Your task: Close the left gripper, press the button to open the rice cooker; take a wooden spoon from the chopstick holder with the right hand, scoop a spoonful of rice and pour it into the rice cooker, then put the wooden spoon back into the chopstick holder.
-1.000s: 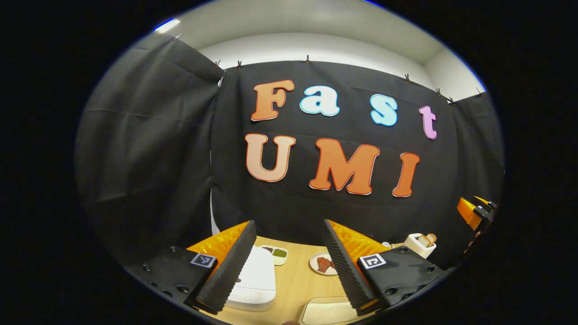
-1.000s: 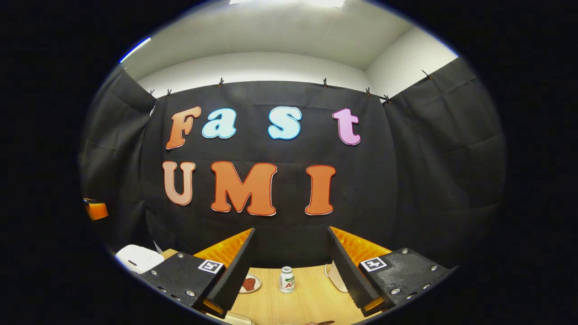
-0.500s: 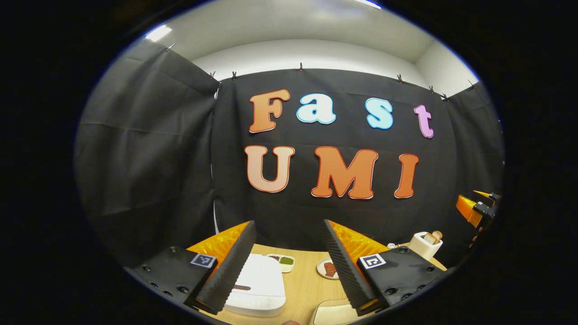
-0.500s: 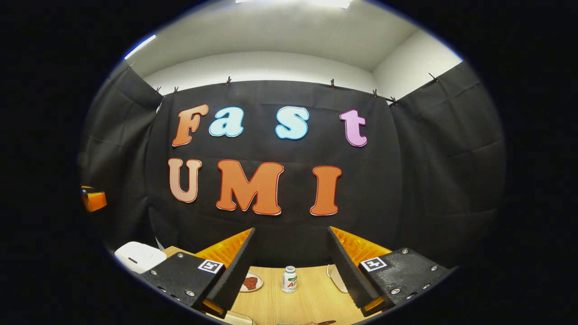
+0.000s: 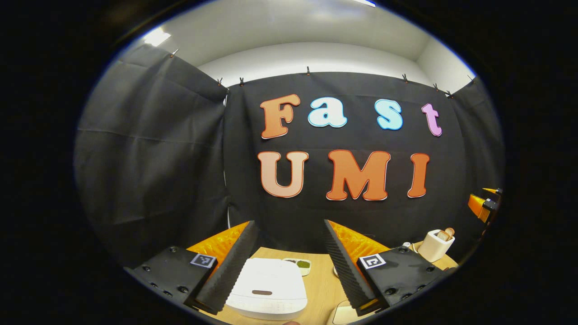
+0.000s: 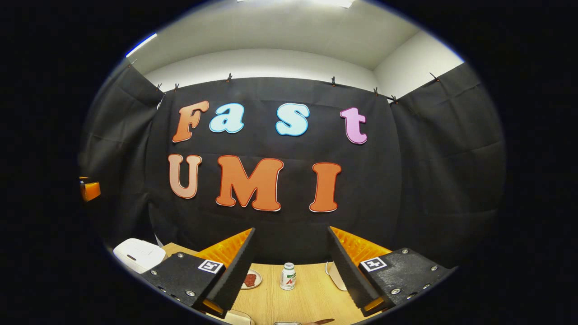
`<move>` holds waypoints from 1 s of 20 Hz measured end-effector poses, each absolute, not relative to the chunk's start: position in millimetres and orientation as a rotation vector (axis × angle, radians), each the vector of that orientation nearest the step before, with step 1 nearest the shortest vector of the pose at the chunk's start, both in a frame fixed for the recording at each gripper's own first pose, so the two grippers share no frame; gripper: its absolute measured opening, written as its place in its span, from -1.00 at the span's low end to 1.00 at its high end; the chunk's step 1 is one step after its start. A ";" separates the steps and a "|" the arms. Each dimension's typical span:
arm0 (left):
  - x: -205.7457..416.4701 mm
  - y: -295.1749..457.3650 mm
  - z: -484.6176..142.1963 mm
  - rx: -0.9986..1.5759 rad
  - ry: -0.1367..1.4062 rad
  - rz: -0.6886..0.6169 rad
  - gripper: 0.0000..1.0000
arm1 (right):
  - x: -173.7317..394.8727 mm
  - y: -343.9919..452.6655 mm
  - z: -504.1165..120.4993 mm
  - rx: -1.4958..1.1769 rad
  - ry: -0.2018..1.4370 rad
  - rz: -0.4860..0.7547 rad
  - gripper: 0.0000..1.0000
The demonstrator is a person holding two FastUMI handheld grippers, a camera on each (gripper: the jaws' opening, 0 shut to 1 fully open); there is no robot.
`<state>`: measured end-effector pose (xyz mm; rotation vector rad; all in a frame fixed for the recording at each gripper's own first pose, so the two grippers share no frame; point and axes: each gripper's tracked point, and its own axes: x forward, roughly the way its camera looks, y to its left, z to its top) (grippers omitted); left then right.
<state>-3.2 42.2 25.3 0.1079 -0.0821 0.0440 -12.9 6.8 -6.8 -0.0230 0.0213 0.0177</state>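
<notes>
- In the left gripper view, the left tongs [image 5: 285, 266] stand at the bottom of the frame, spread wide and holding nothing. The task wants them pressed together before the press, so I judge this step is not yet done.
- Just behind and between their fingers, at the bottom centre, lies the white rice cooker [image 5: 266, 289] with its lid down. The dark slot on the lid is probably the button [image 5: 262, 292]. The tongs are above it and apart from it, lined up for coming down.
- In the right gripper view, the right tongs [image 6: 291, 266] are also spread and empty, held high over the wooden surface [image 6: 307, 298]. They seem to wait for their turn.
- At the lower edge of that view, a dark pointed tip [image 6: 325, 321] shows; I cannot tell what it is.
- Farther, between the right fingers, a small white bottle [image 6: 287, 276] stands upright, with a plate of something reddish [image 6: 249, 280] at its left. The rice cooker is at the lower left there.
- In the left gripper view, at the lower right and farther away, the pale chopstick holder [image 5: 437, 246] stands near the edge of the surface with the wooden spoon [image 5: 446, 234] sticking up from it.
- The room above the cooker looks free, and the holder is well apart from it.
</notes>
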 end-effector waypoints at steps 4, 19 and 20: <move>6.4 62.9 10.7 0.115 -0.033 0.071 0.99 | -12.1 5.0 -15.4 -0.029 0.037 0.009 0.89; 60.5 124.8 -127.7 -0.102 0.431 0.092 -0.92 | -21.0 -18.8 -65.1 -0.050 0.140 -0.061 0.89; 63.8 127.9 -137.7 -0.120 0.460 0.095 -0.92 | -21.5 -20.6 -70.9 -0.045 0.152 -0.068 0.89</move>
